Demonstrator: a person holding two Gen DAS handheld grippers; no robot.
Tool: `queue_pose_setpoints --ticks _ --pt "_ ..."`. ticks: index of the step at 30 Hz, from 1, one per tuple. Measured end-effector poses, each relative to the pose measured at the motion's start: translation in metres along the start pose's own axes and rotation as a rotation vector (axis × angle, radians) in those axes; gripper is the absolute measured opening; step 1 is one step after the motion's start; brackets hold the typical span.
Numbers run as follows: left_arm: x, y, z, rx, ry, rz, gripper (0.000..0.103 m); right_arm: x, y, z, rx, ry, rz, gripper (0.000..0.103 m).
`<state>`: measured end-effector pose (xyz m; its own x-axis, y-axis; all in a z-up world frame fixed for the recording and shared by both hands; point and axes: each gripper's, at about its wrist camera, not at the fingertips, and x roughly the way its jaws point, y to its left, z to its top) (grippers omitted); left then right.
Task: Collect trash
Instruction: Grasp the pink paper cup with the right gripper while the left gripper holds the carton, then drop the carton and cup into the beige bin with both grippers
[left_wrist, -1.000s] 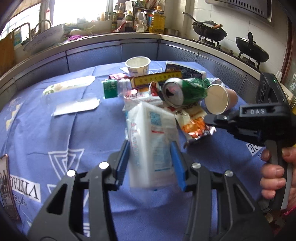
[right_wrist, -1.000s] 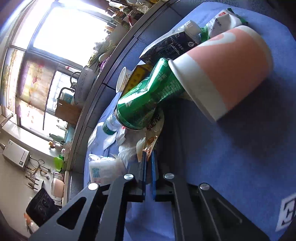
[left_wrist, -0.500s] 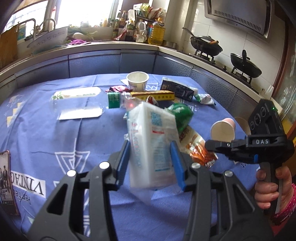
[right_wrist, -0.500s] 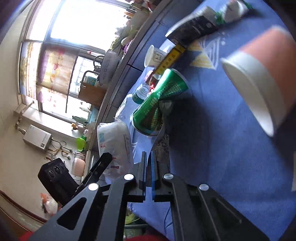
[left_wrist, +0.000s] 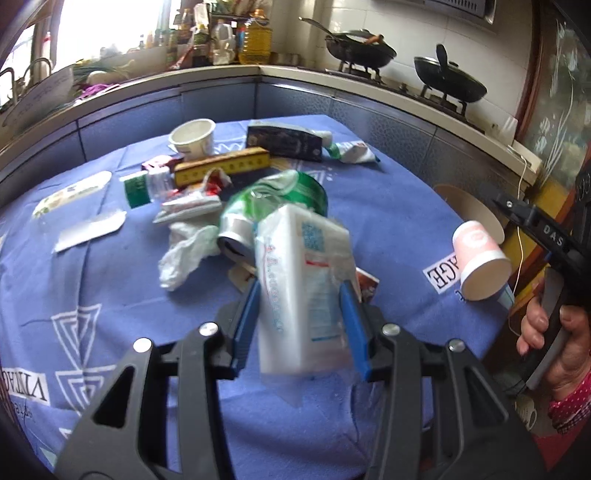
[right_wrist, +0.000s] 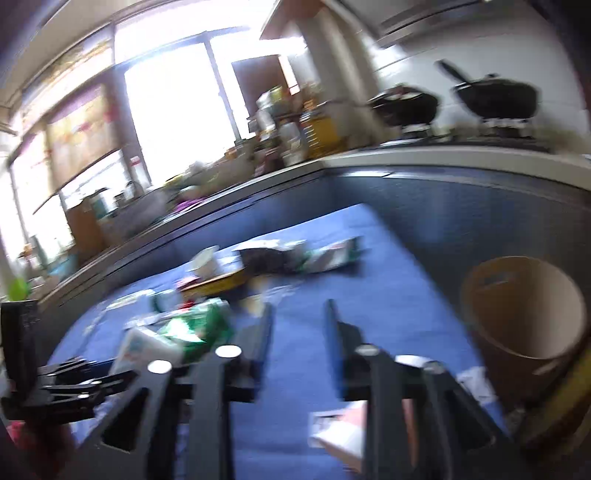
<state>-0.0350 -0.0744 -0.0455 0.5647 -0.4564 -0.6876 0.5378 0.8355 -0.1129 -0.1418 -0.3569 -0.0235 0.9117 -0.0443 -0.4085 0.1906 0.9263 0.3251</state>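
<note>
My left gripper is shut on a white plastic-wrapped tissue pack and holds it above the blue tablecloth. Behind it lie a crushed green can, a white plastic bag and wrappers. My right gripper is open with nothing between its fingers; the view is blurred. A pink paper cup lies at the table's right edge, close below the right gripper's body. A brown round bin stands right of the table.
More trash lies at the back: a white cup, a yellow box, a dark carton, a clear bottle, flat packets. Kitchen counter with woks runs behind.
My left gripper lifted the tissue pack and swung right. My right gripper opened, rolled upright and pulled away from the orange wrapper it was shut on. The pink cup shifted to the table's right edge.
</note>
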Motion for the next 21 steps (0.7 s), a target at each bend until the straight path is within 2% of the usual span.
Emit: queue_pose_setpoints --ticks 2,5,6,8,9,14,18,21 --pt "0.009 -0.004 -0.002 0.009 0.021 0.012 0.043 0.001 -0.027 -0.016 0.093 0.056 -0.009 0.077" --pt "0.009 -0.006 0.0 0.006 0.018 0.017 0.043 0.0 -0.045 -0.026 0.132 0.081 -0.001 0.077" --pt "0.01 -0.007 0.001 0.006 0.02 0.022 0.043 0.006 -0.053 -0.032 0.172 0.108 -0.004 0.077" --pt "0.011 -0.011 0.002 0.009 0.022 0.025 0.043 0.026 -0.054 -0.041 0.23 0.206 0.006 0.071" --pt "0.01 -0.014 0.002 0.017 0.022 0.027 0.043 0.023 -0.054 -0.041 0.234 0.176 -0.003 0.067" --pt "-0.003 -0.022 0.011 0.049 -0.011 0.008 0.043 0.019 -0.047 -0.029 0.214 0.201 0.02 0.057" --pt "-0.006 -0.038 0.032 0.081 -0.026 -0.068 0.043 0.021 -0.06 0.0 0.267 0.165 0.064 0.057" --pt "0.005 -0.058 0.056 0.117 -0.028 -0.142 0.043 0.017 -0.087 0.029 0.275 0.111 0.035 0.058"
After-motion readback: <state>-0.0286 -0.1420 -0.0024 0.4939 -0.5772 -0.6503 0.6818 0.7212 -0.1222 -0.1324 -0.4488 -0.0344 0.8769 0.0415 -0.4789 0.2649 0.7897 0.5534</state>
